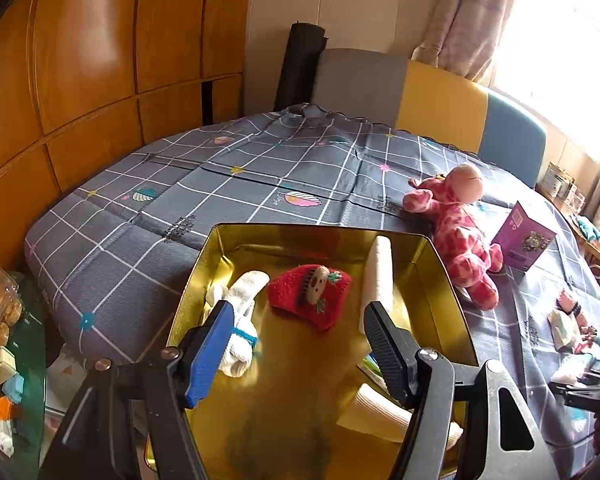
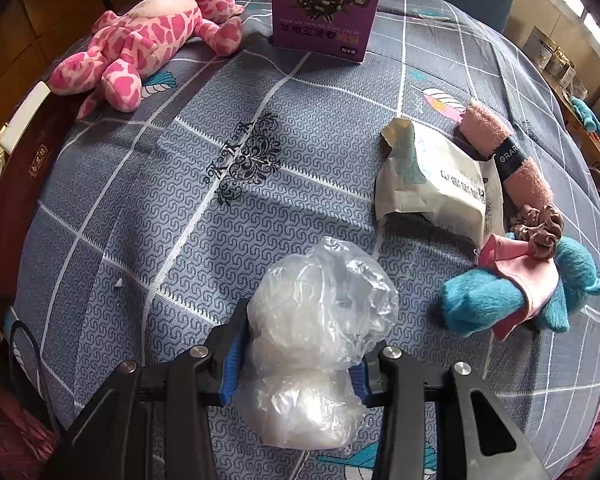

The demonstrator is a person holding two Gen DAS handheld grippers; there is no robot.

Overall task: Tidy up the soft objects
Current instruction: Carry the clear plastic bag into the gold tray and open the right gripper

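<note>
We hold the left gripper (image 1: 298, 320) over the gold tin (image 1: 440, 264), jaws wide with nothing between them. The tin sits at the table's near edge; inside we count one red sock (image 1: 310, 294) in the middle, one white sock (image 1: 240, 320) along the left wall, one white roll (image 1: 378, 276) leaning on the right wall, and a cream roll (image 1: 376, 410) at the near right corner. The floor in front of the red sock is bare — open room there.

Our right gripper (image 2: 296, 364) is clamped narrow on a crumpled clear plastic bag (image 2: 320, 320) over the grey checked tablecloth (image 2: 180, 208). The cloth ahead of and left of it lies open up to the pink plush giraffe (image 2: 140, 48) and one purple box (image 2: 326, 8) at the far edge. Toward the right edge are crowded one white packet (image 2: 436, 176), one pink rolled towel (image 2: 504, 152), one scrunchie (image 2: 540, 230) and one blue plush toy (image 2: 500, 292) — all touching or just beside one another.
</note>
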